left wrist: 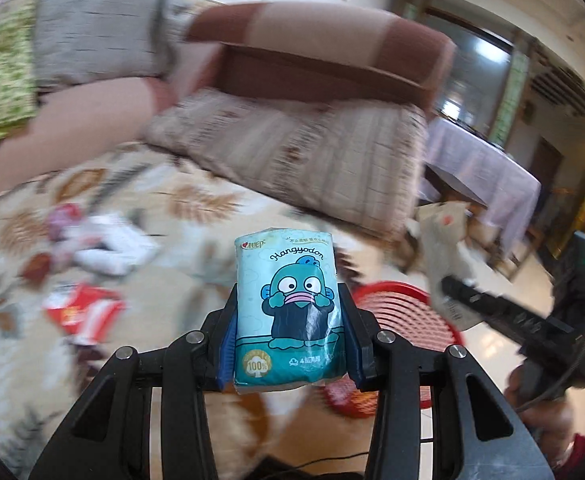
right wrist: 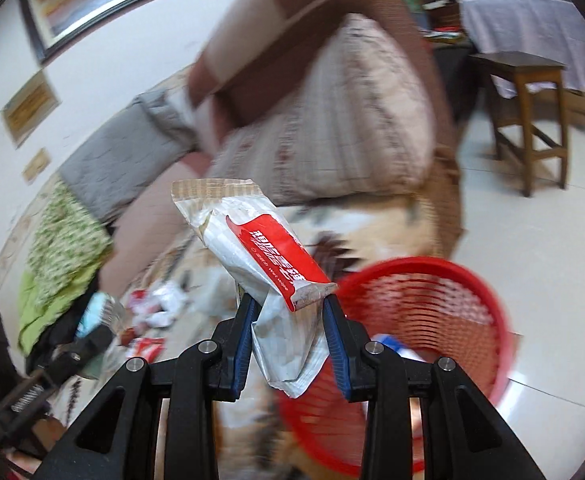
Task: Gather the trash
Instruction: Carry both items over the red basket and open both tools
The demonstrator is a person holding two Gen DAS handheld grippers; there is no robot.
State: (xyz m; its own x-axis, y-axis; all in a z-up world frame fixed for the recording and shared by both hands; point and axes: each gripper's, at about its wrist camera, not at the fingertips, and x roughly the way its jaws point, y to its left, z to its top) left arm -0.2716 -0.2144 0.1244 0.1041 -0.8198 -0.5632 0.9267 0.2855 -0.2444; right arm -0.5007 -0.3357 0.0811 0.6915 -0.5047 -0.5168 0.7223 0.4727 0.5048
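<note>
My left gripper (left wrist: 288,312) is shut on a teal tissue pack (left wrist: 288,304) with a cartoon fish on it, held upright above the patterned sofa seat. My right gripper (right wrist: 286,304) is shut on a crumpled white and red wet-wipe wrapper (right wrist: 260,248), which sticks up and to the left. A red slatted basket (right wrist: 432,312) sits just right of and below the right gripper, with some wrappers inside; the same basket (left wrist: 404,312) shows behind the left gripper's right finger. The right gripper with its wrapper (left wrist: 448,256) appears at the right of the left wrist view.
More trash lies on the sofa seat: white wrappers (left wrist: 108,244) and a red and white packet (left wrist: 84,312). Cushions (left wrist: 292,152) and a brown sofa arm (left wrist: 316,52) stand behind. A wooden stool (right wrist: 528,120) and a cloth-covered table (right wrist: 532,20) stand on the tiled floor.
</note>
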